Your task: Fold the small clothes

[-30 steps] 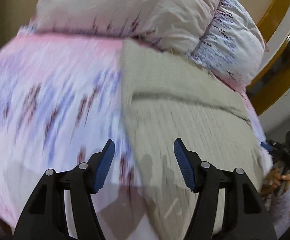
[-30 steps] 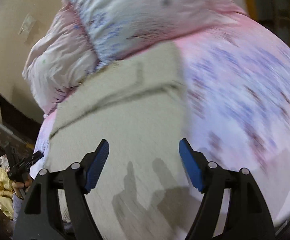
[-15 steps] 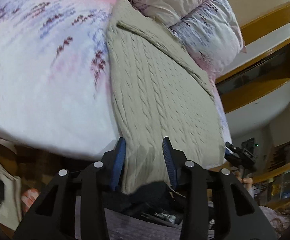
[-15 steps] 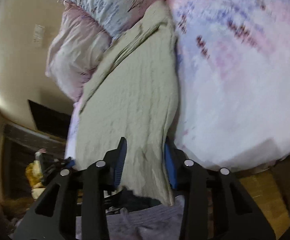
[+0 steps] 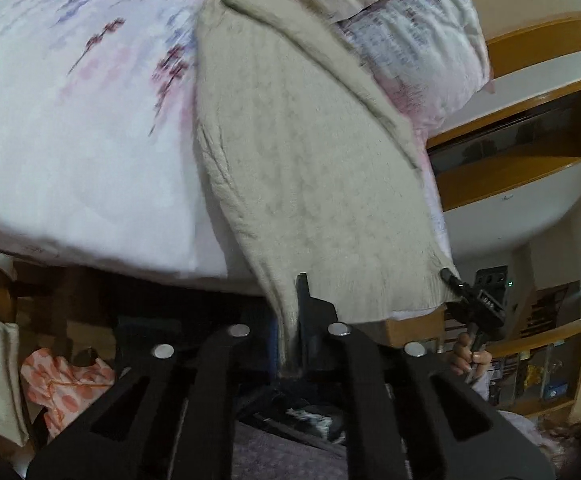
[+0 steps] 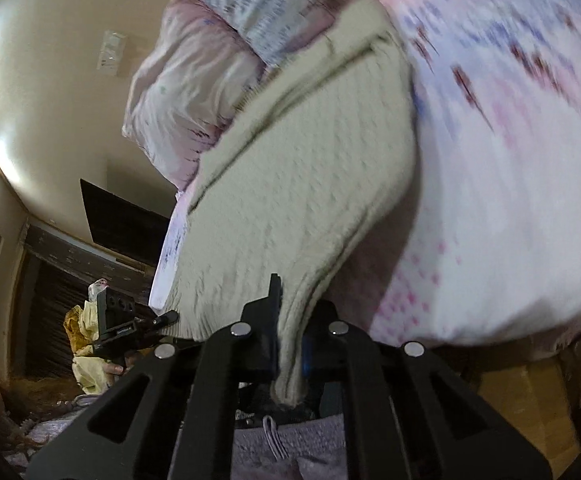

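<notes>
The left tool (image 5: 290, 320) is clamped on one near corner of a beige knitted sweater (image 5: 310, 152), its jaws having just closed, with the knit bunched into a narrow fold between the black fingers. The right tool (image 6: 290, 344) grips the other near corner of the same sweater (image 6: 290, 200) in the same way, its jaws also just closed, the fabric pinched between them and hanging a little below.

From both corners the sweater runs away up onto the bed (image 5: 70, 140), lying mostly flat on the pink, white and purple patterned cover, with its near hem pulled just past the bed's edge. A folded part lies as a raised band along one side of it.

At the sweater's far end, pillows (image 5: 422, 48) in pale printed cases are piled against the head of the bed, touching it.

In the left wrist view the right tool shows at the sweater's far corner, held by a hand (image 5: 466, 356). Wooden shelves (image 5: 522, 168) stand beyond. Below the bed's edge lies an orange-spotted cloth (image 5: 66, 380).
</notes>
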Motion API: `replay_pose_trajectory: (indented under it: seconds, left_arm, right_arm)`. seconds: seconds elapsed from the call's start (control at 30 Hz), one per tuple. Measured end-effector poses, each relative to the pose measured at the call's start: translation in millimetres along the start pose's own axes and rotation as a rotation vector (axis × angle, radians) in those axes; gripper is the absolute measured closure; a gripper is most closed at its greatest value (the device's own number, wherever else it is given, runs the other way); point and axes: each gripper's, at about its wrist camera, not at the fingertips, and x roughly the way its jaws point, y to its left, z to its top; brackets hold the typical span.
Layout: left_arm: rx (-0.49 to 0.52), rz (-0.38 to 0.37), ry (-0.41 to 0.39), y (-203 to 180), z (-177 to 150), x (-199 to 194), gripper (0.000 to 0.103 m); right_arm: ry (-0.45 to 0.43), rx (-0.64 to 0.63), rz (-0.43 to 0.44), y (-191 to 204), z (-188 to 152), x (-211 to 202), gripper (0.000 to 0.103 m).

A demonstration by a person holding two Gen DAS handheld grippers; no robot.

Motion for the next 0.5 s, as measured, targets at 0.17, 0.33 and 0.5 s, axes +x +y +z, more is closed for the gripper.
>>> replay_pose_trajectory:
  seconds: [0.17, 0.33, 0.5]
  left_arm:
    - [0.092, -0.016, -0.067, -21.0, 19.3, -10.1, 0.096]
    - [0.181, 0.009, -0.19, -37.0, 57.1, -21.9, 0.097]
    - [0.21, 0.042, -0.358, -40.0, 105.6, -40.1, 0.097]
  right_arm:
    - [-0.079, -0.108, -0.01, 28.0, 20.8, -6.5, 0.095]
    - [-0.19, -0.214, -0.069, 52.6, 44.6, -8.8, 0.095]
    - [-0.335, -0.329, -0.156, 74.8, 77.7, -8.9, 0.096]
